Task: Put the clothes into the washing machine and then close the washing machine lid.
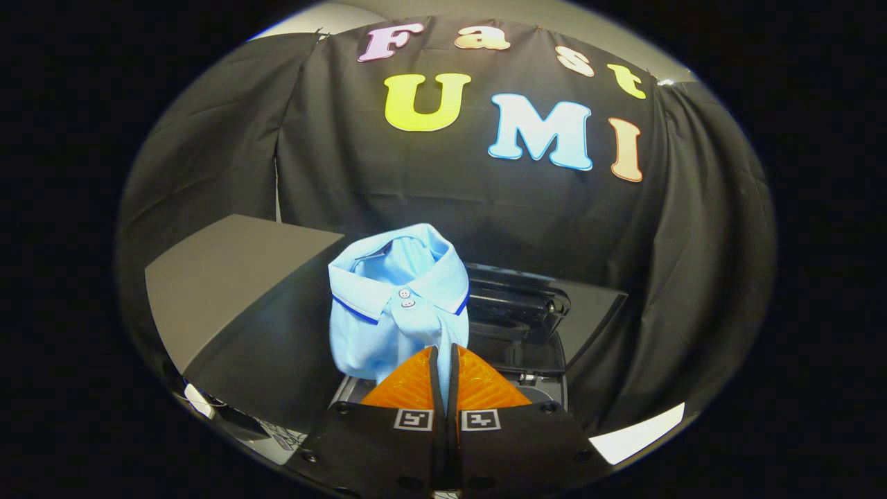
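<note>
Two fingers of my gripper point(443, 360) sit nearest to me, drawn almost together with only a thin slit between them. A fold of the light blue polo shirt point(395, 305) with dark blue collar trim runs down into that slit, so I read the fingers as clamped on the cloth from both sides. The shirt hangs bunched just ahead of and above the fingertips, its collar standing open at the top, and two small white buttons point(406, 298) show on the placket.

Below and beyond the shirt I see the dark, top-loading washing machine point(540, 360). Its opening lies under the hanging cloth, just past the fingers. The machine's dark glossy lid point(527, 305) stands raised behind the opening, to the right of the shirt, so the machine is open. I cannot tell whether the bottom of the shirt touches the machine's rim.

To the left of the shirt a flat grey panel point(235, 277) slopes away. Farthest back hangs the black cloth wall point(346, 173) of the booth.
</note>
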### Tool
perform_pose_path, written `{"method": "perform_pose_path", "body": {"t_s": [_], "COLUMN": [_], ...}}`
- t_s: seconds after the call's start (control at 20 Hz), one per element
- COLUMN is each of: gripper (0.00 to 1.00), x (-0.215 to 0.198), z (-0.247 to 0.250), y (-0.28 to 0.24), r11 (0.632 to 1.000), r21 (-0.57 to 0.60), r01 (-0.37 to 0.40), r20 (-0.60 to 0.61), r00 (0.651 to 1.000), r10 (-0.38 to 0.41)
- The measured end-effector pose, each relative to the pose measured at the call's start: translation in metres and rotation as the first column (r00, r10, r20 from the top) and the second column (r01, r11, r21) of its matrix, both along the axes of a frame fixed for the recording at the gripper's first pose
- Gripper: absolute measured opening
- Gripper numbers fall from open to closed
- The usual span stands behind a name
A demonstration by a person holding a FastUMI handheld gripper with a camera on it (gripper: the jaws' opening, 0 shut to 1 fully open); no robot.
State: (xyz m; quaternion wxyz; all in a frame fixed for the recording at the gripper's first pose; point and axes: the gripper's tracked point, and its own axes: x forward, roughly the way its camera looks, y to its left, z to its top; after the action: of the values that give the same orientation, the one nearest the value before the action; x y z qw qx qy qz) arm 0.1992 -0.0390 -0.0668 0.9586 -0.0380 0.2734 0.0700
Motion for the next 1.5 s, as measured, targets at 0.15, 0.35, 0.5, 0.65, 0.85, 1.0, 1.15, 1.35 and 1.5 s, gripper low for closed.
{"method": "perform_pose_path", "body": {"t_s": [0.15, 0.35, 0.5, 0.65, 0.85, 1.0, 1.15, 1.35, 1.5], "gripper": [0.01, 0.01, 0.01, 0.01, 0.08, 0.55, 0.97, 0.98, 0.98], "x": [-0.004, -0.01, -0.014, -0.018, -0.023, -0.016, -0.007, 0.015, 0.037], "z": [-0.029, -0.066, -0.086, -0.106, -0.121, -0.106, -0.078, -0.027, 0.014], "y": [-0.012, -0.021, -0.024, -0.026, -0.032, -0.036, -0.036, -0.035, -0.035], "r11": [1.0, 0.999, 0.999, 0.998, 0.996, 0.994, 0.993, 0.992, 0.989], "r21": [-0.02, -0.021, -0.02, -0.035, -0.051, -0.038, -0.009, 0.021, 0.061], "r01": [0.02, 0.039, 0.046, 0.048, 0.067, 0.098, 0.119, 0.127, 0.136], "r20": [-0.047, -0.11, -0.134, -0.165, -0.185, -0.133, -0.07, 0.074, 0.187], "r00": [0.999, 0.993, 0.99, 0.985, 0.98, 0.986, 0.99, 0.989, 0.972], "r10": [-0.021, -0.041, -0.048, -0.053, -0.075, -0.102, -0.119, -0.128, -0.145]}}
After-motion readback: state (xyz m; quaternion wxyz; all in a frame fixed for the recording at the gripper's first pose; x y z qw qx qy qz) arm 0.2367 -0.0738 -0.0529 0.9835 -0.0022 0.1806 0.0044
